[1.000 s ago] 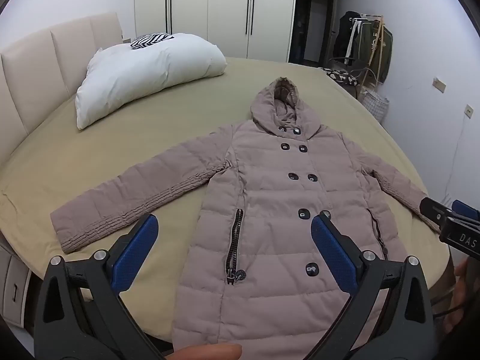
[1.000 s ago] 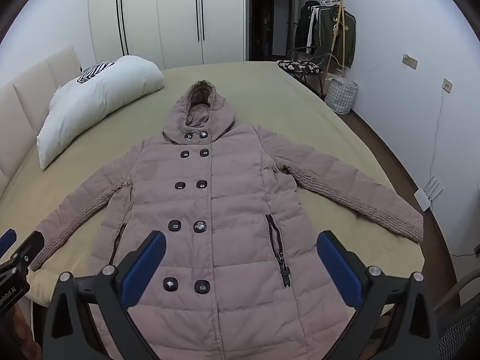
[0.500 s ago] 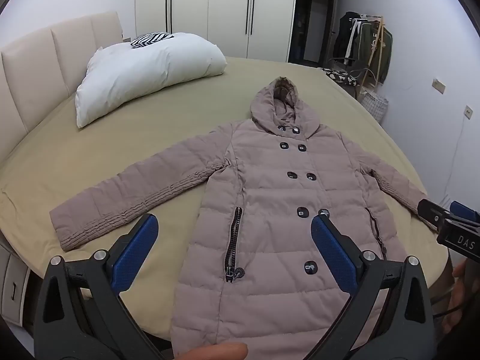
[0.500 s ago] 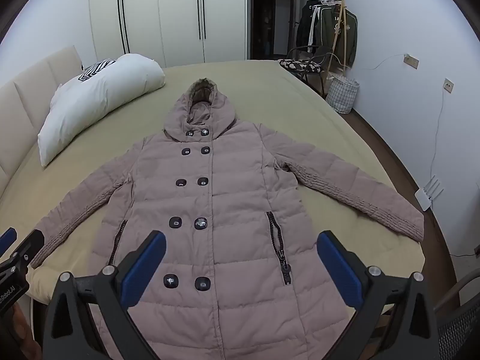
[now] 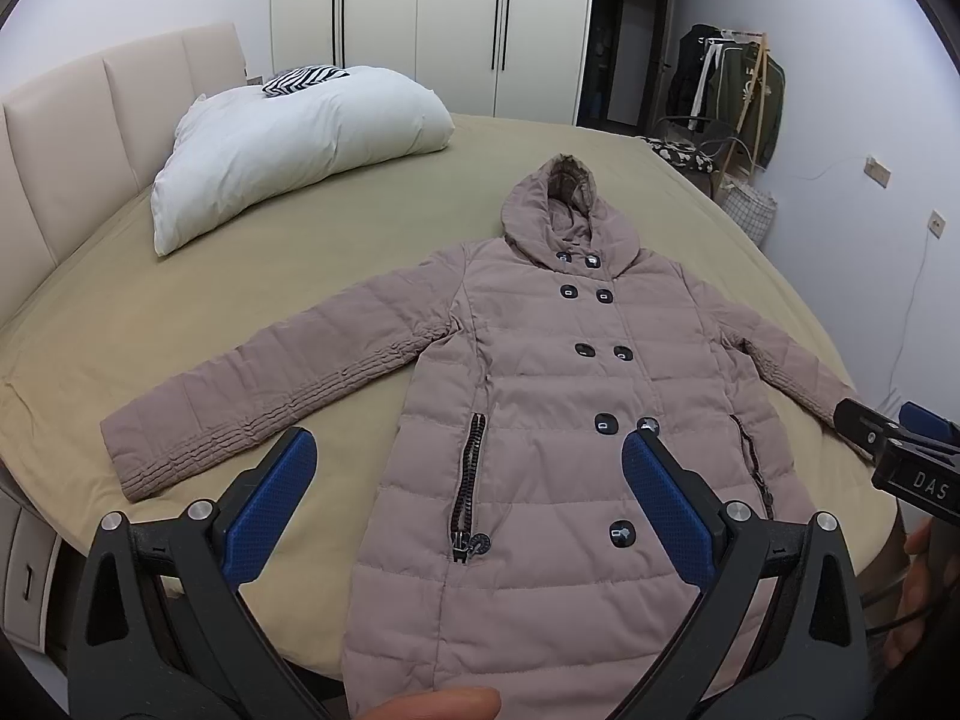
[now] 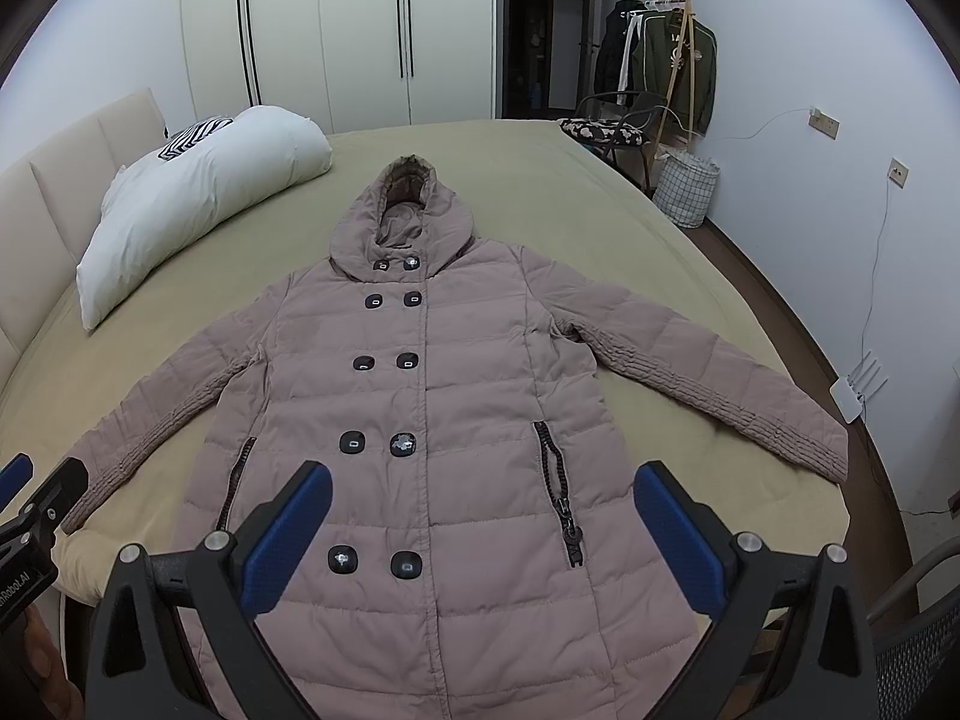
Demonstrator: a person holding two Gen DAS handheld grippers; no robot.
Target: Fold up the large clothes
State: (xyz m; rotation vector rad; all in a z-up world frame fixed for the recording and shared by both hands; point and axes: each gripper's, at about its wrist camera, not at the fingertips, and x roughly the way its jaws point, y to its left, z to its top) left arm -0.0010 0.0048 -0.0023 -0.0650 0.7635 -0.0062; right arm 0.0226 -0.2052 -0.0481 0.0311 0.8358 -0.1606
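A long mauve hooded puffer coat (image 5: 540,396) lies face up and buttoned on the bed, hood away from me, both sleeves spread out; it also shows in the right wrist view (image 6: 420,408). My left gripper (image 5: 465,474) is open and empty, held above the coat's lower left part. My right gripper (image 6: 480,516) is open and empty above the coat's lower front. Each gripper's tip shows at the edge of the other's view: the right one (image 5: 894,444), the left one (image 6: 36,498).
The coat lies on a bed with an olive sheet (image 5: 240,276). A white pillow (image 5: 288,138) lies at the far left by the padded headboard (image 5: 60,138). A clothes rack (image 6: 666,54), a chair and a laundry basket (image 6: 684,189) stand at the right wall.
Both grippers have drawn slightly nearer the coat; the view shifted a little. The coat has not moved and both stay open.
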